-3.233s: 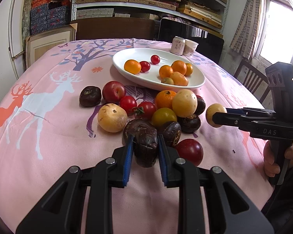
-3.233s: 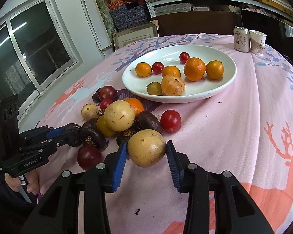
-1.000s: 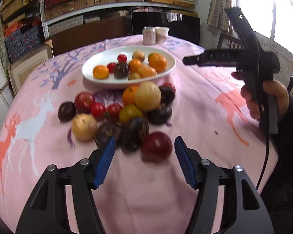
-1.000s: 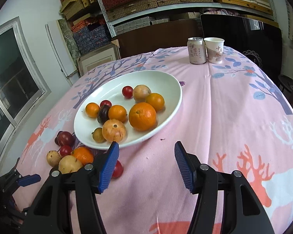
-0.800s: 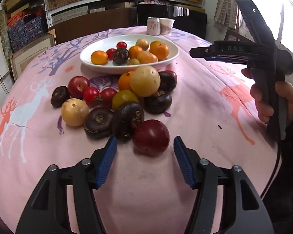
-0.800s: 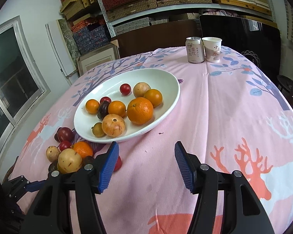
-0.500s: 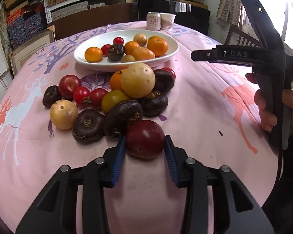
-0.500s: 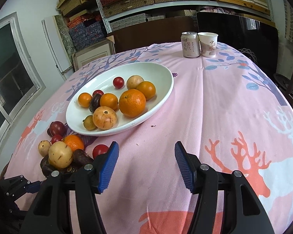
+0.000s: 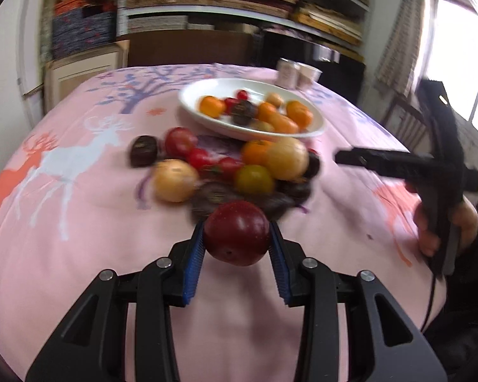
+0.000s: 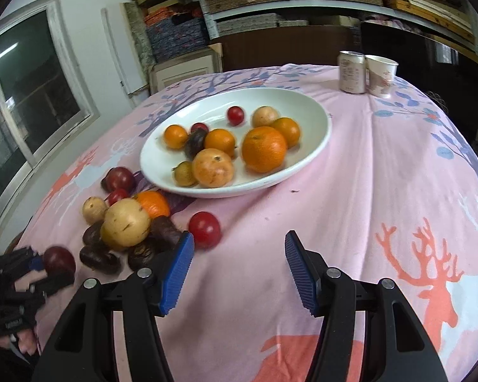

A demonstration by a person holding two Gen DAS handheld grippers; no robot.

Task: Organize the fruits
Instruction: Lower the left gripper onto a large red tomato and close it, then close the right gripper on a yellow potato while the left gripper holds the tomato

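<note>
My left gripper [image 9: 237, 245] is shut on a dark red plum [image 9: 236, 232] and holds it above the pink cloth, in front of a pile of loose fruit [image 9: 232, 172]. The same plum [image 10: 59, 259] shows in the right wrist view at far left. A white oval plate [image 9: 312, 125] holds oranges, small tomatoes and a dark fruit; it also shows in the right wrist view [image 10: 315, 146]. My right gripper [image 10: 239, 254] is open and empty above the cloth, in front of the plate. A red tomato [image 10: 204, 228] lies just past its left finger.
A can [image 10: 352, 71] and a paper cup [image 10: 380, 74] stand behind the plate. Shelves, boxes and a dark cabinet stand beyond the round table. A window is to the left in the right wrist view. A chair [image 9: 404, 121] stands at the table's right side.
My left gripper has closed on the dark red plum and lifted it off the cloth. My right gripper has swung left and lower, toward the loose pile, still open.
</note>
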